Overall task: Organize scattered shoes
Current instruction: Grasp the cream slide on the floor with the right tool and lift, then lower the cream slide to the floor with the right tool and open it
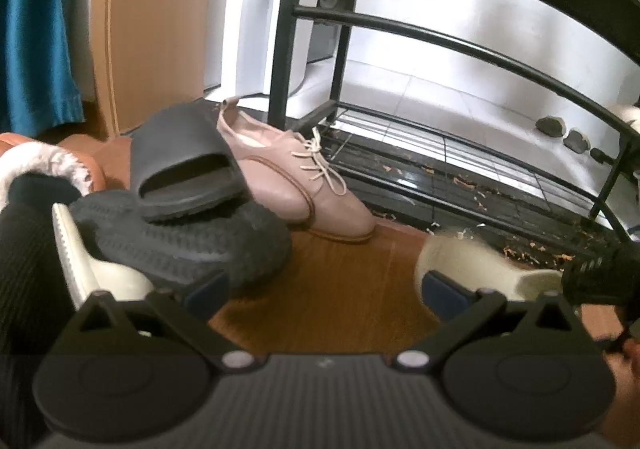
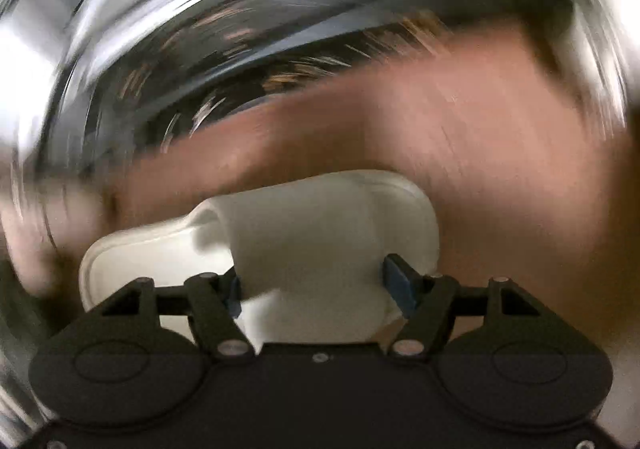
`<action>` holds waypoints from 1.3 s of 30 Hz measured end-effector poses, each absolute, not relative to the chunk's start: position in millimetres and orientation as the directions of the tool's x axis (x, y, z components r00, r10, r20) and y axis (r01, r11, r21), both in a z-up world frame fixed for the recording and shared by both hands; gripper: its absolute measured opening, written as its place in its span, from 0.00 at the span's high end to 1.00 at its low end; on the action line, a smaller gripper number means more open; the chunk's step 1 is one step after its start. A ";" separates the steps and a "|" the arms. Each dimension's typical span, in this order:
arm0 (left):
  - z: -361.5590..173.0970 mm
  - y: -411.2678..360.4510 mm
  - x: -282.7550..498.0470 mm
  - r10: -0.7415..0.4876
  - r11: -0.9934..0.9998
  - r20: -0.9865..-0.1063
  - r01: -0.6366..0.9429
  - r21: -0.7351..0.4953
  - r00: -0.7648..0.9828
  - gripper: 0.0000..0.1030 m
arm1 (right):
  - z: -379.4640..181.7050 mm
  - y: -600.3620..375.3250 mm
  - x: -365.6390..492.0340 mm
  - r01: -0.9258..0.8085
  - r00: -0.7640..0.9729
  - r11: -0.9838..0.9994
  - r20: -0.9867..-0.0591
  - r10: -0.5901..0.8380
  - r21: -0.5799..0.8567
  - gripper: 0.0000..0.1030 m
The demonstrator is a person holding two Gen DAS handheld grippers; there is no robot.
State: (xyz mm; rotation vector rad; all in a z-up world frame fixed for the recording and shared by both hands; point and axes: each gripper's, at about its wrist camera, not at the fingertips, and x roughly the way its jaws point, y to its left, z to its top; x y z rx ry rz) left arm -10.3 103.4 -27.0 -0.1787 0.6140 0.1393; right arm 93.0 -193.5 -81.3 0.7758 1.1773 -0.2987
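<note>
The left gripper [image 1: 324,289] hangs with its fingers spread wide over a bare strip of wooden floor [image 1: 340,277]. That strip runs between a dark knit shoe [image 1: 180,245] on its left and a cream slipper [image 1: 480,269] on its right. A black slide [image 1: 184,173] rests on the knit shoe, touching a pink lace-up shoe [image 1: 304,185] beside the black shoe rack [image 1: 460,165]. No writing is legible. The right gripper [image 2: 316,285] is clamped on the cream slipper's strap; its surroundings are blurred.

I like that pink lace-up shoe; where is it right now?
In the left wrist view, the pink lace-up shoe lies on the wooden floor, centre, beside the black slide sandal and just before the shoe rack.
</note>
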 end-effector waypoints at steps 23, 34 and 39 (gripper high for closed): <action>-32.7 91.5 -8.5 0.017 0.981 -0.586 -0.128 -0.149 0.810 0.01 | -36.4 -175.9 73.2 -0.148 0.553 0.985 -0.818 0.156 0.088 0.04; -53.5 83.8 -4.9 0.006 0.971 -0.638 -0.157 -0.180 0.770 0.01 | -72.1 -162.4 79.7 -0.534 0.579 0.838 -0.770 0.267 -0.111 0.00; -58.2 83.7 -2.9 0.015 0.971 -0.652 -0.168 -0.173 0.758 0.01 | -87.0 -156.2 102.6 -0.504 0.527 0.860 -0.818 0.231 -0.082 0.00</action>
